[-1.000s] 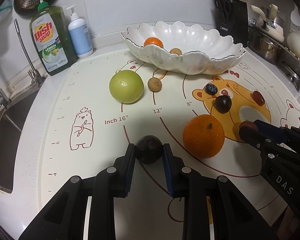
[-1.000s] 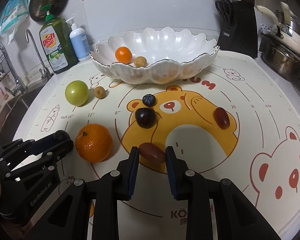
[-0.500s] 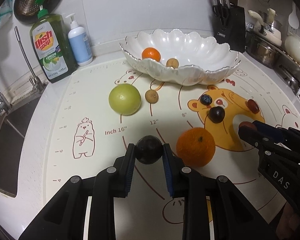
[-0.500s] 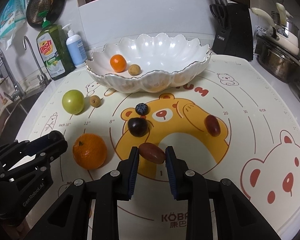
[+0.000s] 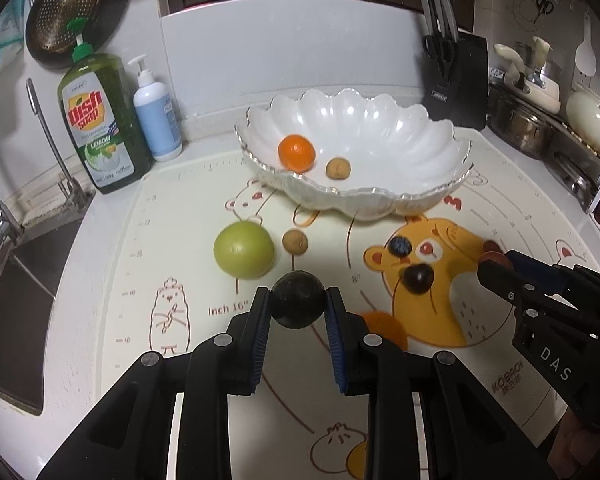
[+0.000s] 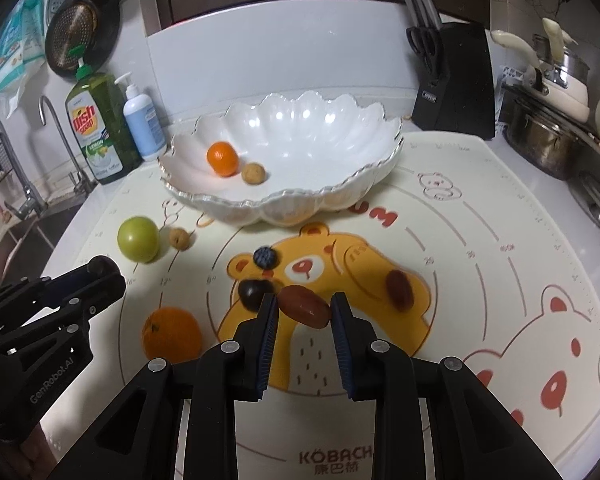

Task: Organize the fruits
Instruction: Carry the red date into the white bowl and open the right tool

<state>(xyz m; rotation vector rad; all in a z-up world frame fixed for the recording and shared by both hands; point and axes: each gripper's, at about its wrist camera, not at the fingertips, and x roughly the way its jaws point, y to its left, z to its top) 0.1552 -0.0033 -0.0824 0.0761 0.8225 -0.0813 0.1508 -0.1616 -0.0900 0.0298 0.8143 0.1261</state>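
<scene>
My left gripper (image 5: 298, 307) is shut on a dark round fruit (image 5: 298, 305) and holds it above the mat. My right gripper (image 6: 304, 307) is shut on a brown date (image 6: 304, 306), also lifted. The white scalloped bowl (image 5: 400, 196) stands at the back and holds a small orange (image 5: 296, 153) and a longan (image 5: 338, 168). On the mat lie a green fruit (image 5: 244, 255), a longan (image 5: 295, 241), a blueberry (image 5: 400, 246), a dark plum (image 5: 418, 278), a big orange (image 6: 171, 334) and a second date (image 6: 399, 290).
Dish soap (image 5: 98, 124) and a pump bottle (image 5: 157, 116) stand at the back left beside the sink (image 5: 16, 280). A knife block (image 5: 456, 80) stands behind the bowl. Pots (image 5: 520, 128) sit at the right.
Both grippers have risen off the mat with their fruits and moved toward the bowl. The big orange is now mostly hidden behind my left gripper.
</scene>
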